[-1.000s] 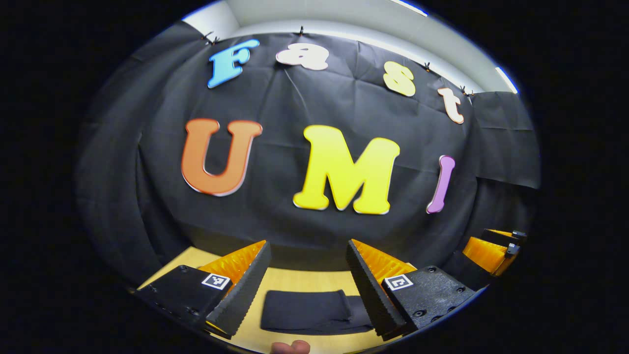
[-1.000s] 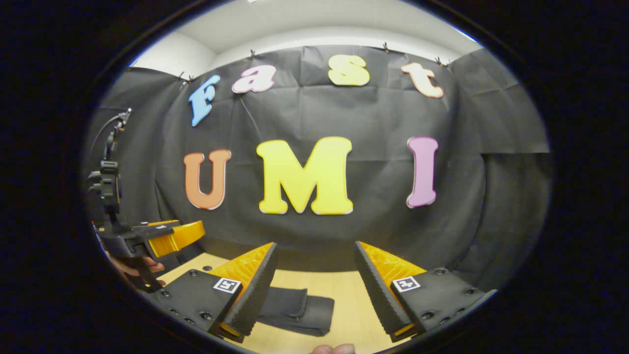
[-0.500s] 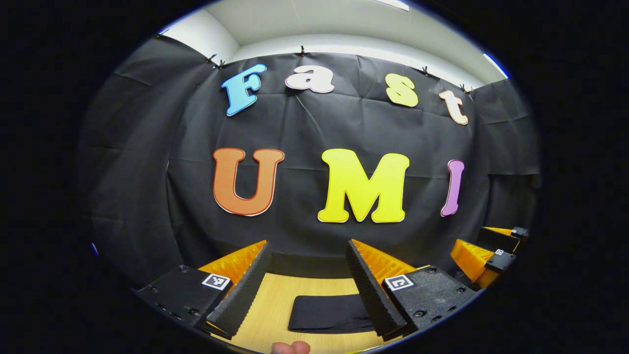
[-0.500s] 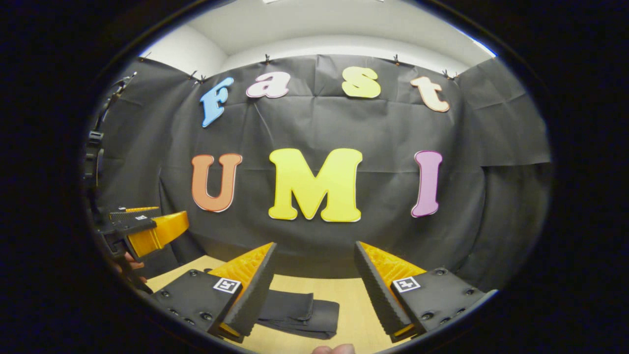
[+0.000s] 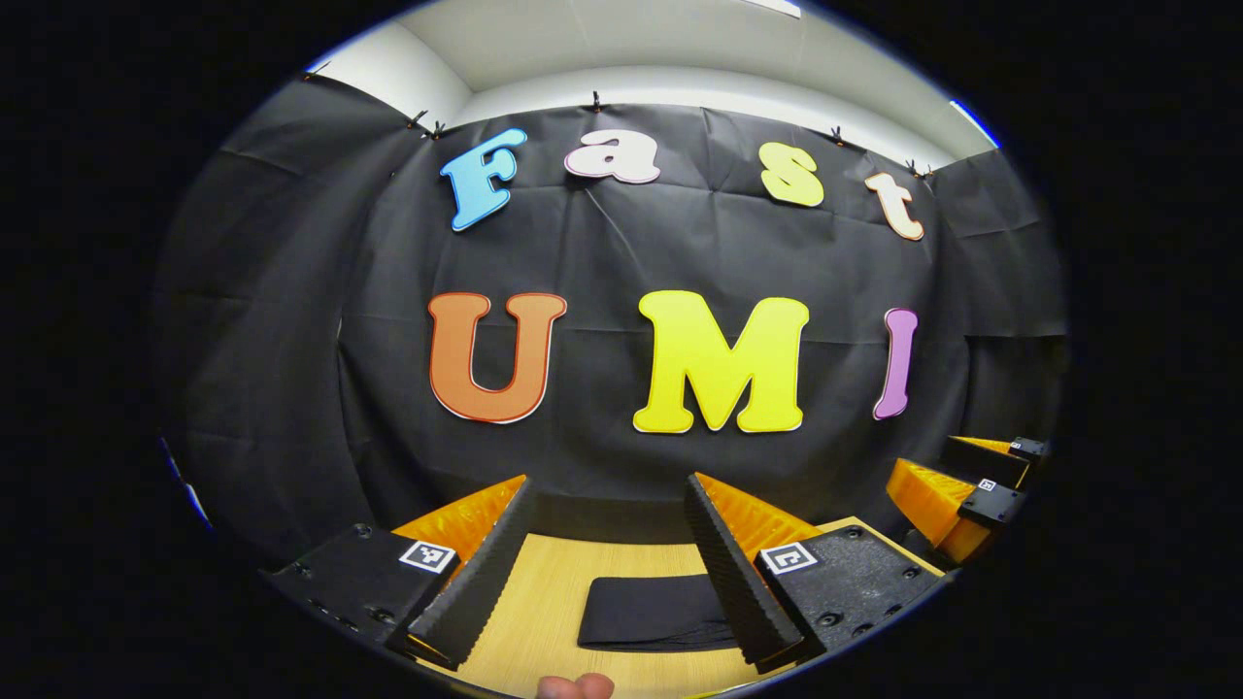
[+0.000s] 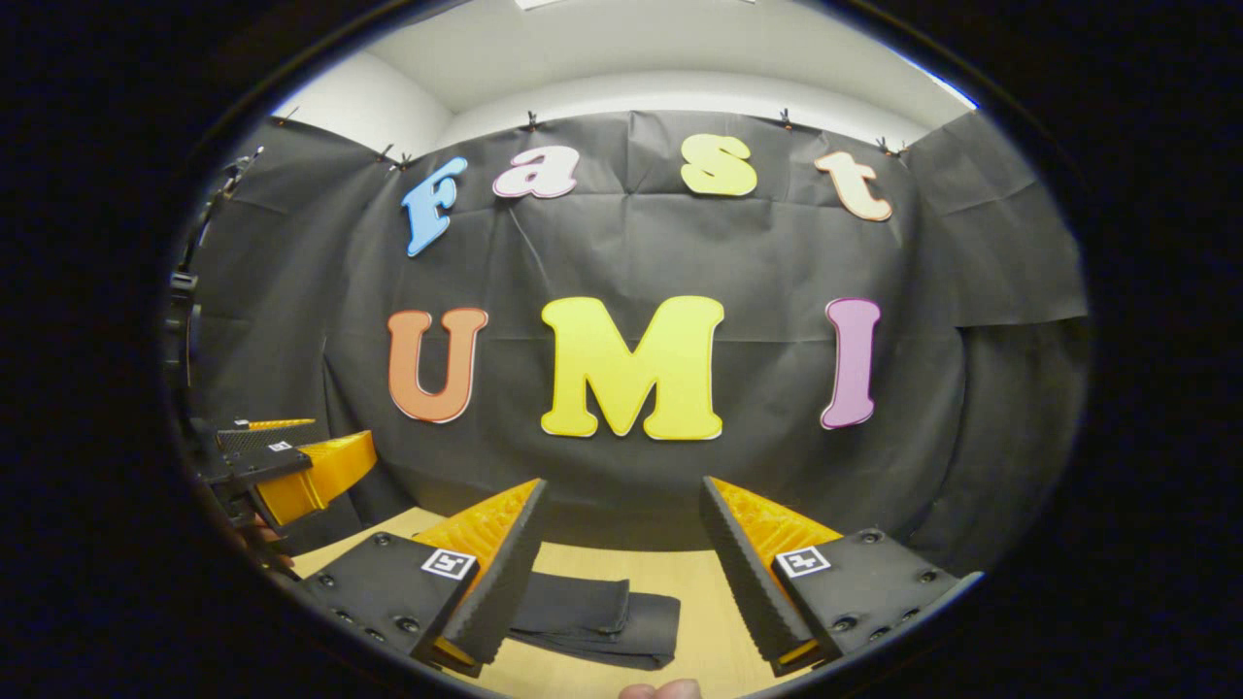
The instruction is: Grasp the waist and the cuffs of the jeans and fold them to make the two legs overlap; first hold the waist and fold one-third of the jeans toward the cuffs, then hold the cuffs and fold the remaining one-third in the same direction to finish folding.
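The dark jeans (image 5: 653, 613) lie folded into a flat rectangle on the wooden table (image 5: 544, 602). In the left gripper view they sit low between the fingers of my left gripper (image 5: 610, 490), which is open and held above them. In the right gripper view the folded jeans (image 6: 602, 621) lie behind the left finger of my right gripper (image 6: 621, 493), also open and empty, raised off the table. Layered edges of the fold show on the bundle's right side.
The right gripper (image 5: 957, 485) appears at the right edge of the left gripper view. The left gripper (image 6: 282, 464) with a hand under it sits at the left edge of the right gripper view. The black cloth wall stands just behind the table.
Both grippers have drawn back and tilted up slightly, so the jeans sit lower and smaller in each view. The jeans have not moved. Both stay open.
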`<state>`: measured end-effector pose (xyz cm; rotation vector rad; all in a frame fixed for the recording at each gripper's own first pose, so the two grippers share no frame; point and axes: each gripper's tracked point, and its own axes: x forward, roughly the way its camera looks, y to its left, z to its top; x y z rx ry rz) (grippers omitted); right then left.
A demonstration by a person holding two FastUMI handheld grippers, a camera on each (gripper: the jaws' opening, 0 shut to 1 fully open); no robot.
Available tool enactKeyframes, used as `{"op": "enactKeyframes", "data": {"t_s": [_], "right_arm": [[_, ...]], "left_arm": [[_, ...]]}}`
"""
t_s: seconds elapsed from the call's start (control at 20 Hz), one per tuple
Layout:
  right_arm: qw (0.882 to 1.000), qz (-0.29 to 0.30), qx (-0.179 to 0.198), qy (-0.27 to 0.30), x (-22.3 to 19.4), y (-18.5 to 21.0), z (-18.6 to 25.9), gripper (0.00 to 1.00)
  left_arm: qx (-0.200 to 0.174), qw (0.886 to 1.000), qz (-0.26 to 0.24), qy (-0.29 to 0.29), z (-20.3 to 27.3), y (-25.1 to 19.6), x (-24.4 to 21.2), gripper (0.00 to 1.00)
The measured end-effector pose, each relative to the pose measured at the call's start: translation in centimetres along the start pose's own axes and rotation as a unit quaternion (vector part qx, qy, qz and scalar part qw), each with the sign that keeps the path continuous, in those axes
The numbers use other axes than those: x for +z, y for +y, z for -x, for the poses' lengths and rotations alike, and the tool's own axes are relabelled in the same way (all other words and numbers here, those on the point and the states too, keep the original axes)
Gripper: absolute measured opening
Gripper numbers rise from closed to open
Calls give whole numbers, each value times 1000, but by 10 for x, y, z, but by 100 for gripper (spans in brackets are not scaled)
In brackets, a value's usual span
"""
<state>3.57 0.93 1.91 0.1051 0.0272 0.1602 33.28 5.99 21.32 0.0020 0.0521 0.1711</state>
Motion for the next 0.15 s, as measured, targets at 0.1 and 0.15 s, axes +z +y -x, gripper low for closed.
{"op": "enactKeyframes", "data": {"t_s": [0.1,0.15], "right_arm": [[1000,-3,-2,-1,1,-1,0,93],[1000,-4,-2,-2,1,-2,2,93]], "left_arm": [[-1,1000,1,1,2,-2,0,98],[-3,1000,1,3,3,-2,0,98]]}}
